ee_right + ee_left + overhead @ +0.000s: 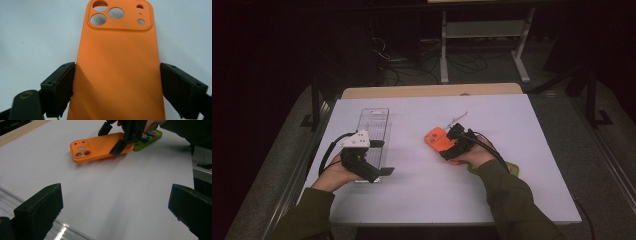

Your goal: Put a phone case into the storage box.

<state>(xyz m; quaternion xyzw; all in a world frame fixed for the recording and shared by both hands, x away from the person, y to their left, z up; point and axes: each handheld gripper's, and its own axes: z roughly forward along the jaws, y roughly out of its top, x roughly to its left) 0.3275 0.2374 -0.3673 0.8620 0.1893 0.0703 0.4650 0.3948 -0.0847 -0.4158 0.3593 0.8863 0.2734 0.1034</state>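
An orange phone case [437, 138] with round camera holes is held right of the table's middle. My right gripper [451, 145] is shut on it, one jaw on each long side, as the right gripper view shows around the case [117, 50]. In the left gripper view the case [100, 146] hangs a little above the white surface and casts a shadow. My left gripper [382, 157] stands open at the left with nothing between its jaws, over the near end of a clear plastic tray [374, 120].
A green patterned phone case [512, 167] lies flat just beside the right hand, also behind the orange one [147, 138]. A thin pale stick-like object [457, 119] lies beyond the right gripper. The white board [437, 200] ends at a wooden strip at the back.
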